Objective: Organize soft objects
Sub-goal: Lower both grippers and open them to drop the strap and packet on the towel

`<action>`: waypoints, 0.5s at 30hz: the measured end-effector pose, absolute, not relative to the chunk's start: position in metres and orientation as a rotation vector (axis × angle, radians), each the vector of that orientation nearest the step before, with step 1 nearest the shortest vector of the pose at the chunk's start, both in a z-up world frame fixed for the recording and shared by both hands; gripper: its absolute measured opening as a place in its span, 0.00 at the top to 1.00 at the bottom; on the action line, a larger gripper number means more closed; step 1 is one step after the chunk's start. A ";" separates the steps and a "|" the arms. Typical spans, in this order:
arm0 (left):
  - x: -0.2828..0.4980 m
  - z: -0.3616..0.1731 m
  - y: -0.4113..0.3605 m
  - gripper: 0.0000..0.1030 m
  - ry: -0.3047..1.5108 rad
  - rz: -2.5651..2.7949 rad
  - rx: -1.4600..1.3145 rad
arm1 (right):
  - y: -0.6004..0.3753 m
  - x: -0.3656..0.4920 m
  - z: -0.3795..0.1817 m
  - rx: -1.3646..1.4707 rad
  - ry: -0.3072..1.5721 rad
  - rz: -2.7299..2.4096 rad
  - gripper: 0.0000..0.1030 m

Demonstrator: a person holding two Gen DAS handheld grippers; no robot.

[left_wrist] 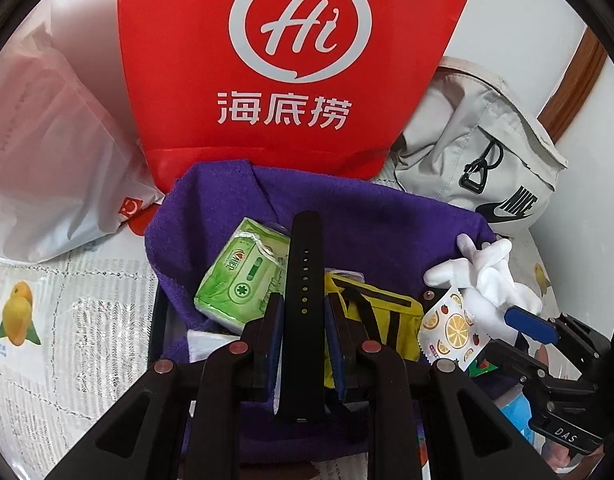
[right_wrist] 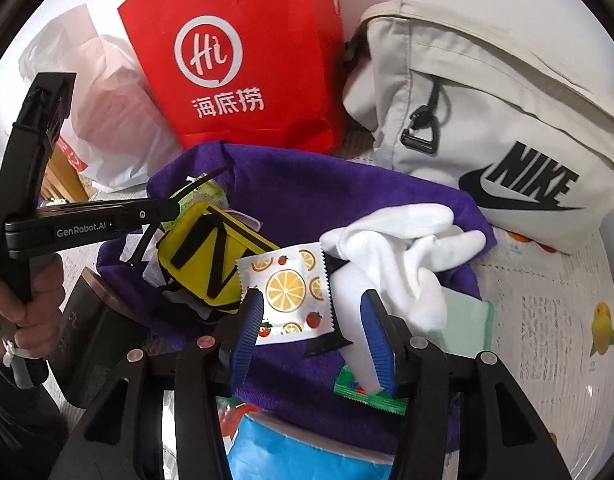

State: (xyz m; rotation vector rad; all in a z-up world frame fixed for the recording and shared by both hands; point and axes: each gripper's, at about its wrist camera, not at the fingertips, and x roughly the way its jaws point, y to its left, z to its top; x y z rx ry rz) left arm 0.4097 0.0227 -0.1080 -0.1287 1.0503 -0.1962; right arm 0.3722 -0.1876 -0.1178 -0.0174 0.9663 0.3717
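Fruit-print tablecloth [left_wrist: 47,312] underneath, purple towel [left_wrist: 347,216] spread as landmark. Left gripper [left_wrist: 303,312] clamped on black strap [left_wrist: 305,280], lifted above towel, likely for sorting. Right gripper [right_wrist: 313,328] spread wide over lemon sachet [right_wrist: 287,292], beside white glove [right_wrist: 407,256] at towel's right.

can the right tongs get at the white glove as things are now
Probably yes. The right tongs stand open just before the white glove, which lies on top of the purple towel with nothing over it; one pad already touches its lower edge.
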 end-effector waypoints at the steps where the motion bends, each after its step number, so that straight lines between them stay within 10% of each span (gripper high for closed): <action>1: 0.410 -0.108 0.023 0.80 1.053 -0.199 -0.133 | -0.188 0.371 -0.118 -0.017 0.968 0.373 0.51; 15: 0.404 -0.094 0.019 0.39 1.056 -0.202 -0.135 | -0.189 0.359 -0.114 -0.035 0.972 0.348 0.51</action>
